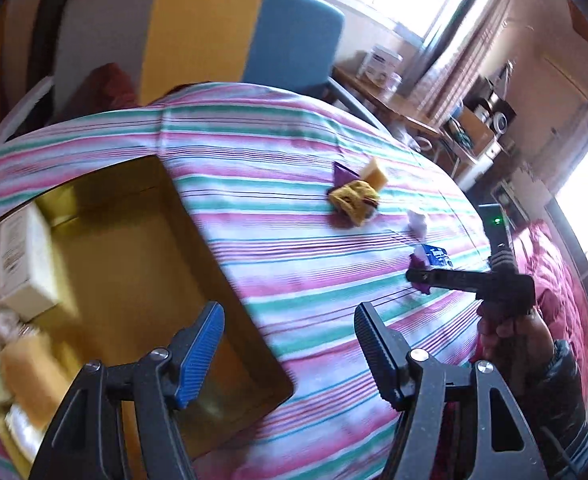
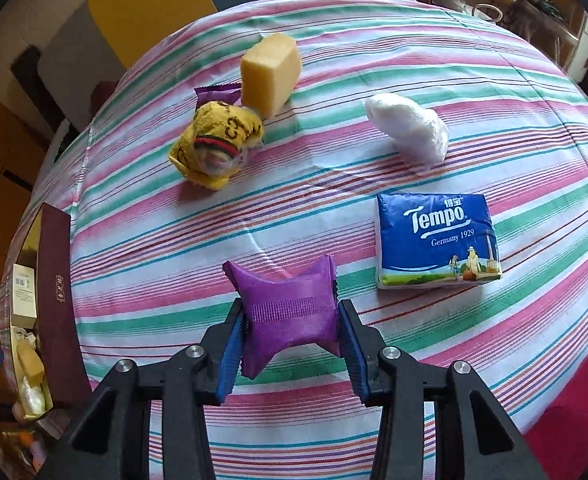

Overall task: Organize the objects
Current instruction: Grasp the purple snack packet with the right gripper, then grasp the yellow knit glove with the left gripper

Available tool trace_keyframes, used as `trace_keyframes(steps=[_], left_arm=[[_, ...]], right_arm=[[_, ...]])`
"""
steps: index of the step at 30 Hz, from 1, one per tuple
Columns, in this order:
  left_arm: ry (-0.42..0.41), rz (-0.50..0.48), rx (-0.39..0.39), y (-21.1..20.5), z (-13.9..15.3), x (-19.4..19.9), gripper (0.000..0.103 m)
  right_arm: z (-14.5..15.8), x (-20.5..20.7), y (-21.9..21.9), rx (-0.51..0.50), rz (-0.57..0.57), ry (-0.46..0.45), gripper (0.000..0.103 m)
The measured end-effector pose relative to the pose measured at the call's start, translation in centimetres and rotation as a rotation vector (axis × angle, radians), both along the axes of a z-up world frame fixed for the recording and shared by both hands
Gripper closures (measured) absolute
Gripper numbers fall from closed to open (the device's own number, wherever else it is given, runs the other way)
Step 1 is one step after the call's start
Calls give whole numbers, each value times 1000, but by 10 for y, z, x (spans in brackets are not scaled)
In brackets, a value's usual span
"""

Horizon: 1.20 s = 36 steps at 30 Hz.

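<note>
Purple packet: I have the purple packet (image 2: 290,316) pinched between my right gripper (image 2: 290,346) pads, its sides dented inward; it sits low over the striped tablecloth (image 2: 174,264), though I cannot tell whether it still touches the cloth.
Right fingers: closed on the packet from both sides, blue pads (image 2: 230,354) pressing its flanks.
Left fingers: my left gripper (image 1: 290,344) stands spread with nothing between the pads, one finger over the box's near corner, the other over bare cloth.
Open room: bare cloth lies straight ahead of the right fingers, between the packet and the things farther on.
Ahead right: a blue Tempo tissue pack (image 2: 437,240) lies flat just right of the right fingertips, apart from the packet.
Farther ahead: a white wrapped bundle (image 2: 407,132) beyond the tissue pack; to the left of it a yellow sponge block (image 2: 270,72), a yellow patterned cloth bundle (image 2: 214,146) and a second purple wrapper (image 2: 218,94) crowd together, touching.
Left edge: the gold-lined box (image 1: 134,248) sits at the table's left side, its dark red wall (image 2: 58,300) well left of the right fingers; a white carton (image 1: 24,256) and other small items fill its far end, the near part bare.
Right edge: red fabric (image 2: 573,408) lies beyond the cloth's rim, near the right finger.
</note>
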<state>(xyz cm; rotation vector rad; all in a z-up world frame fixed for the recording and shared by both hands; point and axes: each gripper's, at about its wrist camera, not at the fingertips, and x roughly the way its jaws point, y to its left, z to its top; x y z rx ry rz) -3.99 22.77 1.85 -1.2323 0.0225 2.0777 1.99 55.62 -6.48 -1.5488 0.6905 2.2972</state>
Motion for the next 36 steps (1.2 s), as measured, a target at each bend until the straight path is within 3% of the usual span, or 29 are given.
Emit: trace_keyframes(steps=[7, 18, 22, 30, 31, 33, 36], left_arm=[[-53, -55, -24, 74, -13, -25, 34], [-30, -169, -108, 182, -38, -59, 29], [-39, -156, -124, 213, -52, -74, 20], [-68, -99, -143, 249, -82, -99, 16], [-60, -92, -152, 252, -86, -100, 17], [-72, -81, -162, 254, -93, -103, 39], [-85, -102, -132, 244, -92, -100, 54]], right_arm=[[-9, -4, 0, 33, 6, -43, 58], [-14, -10, 2, 3, 37, -60, 52], [-13, -9, 2, -13, 45, -50, 51], [-9, 2, 9, -40, 60, -42, 47], [-8, 3, 10, -41, 60, -42, 47], [-8, 4, 11, -38, 62, -46, 47], [-8, 5, 12, -32, 67, -52, 46]])
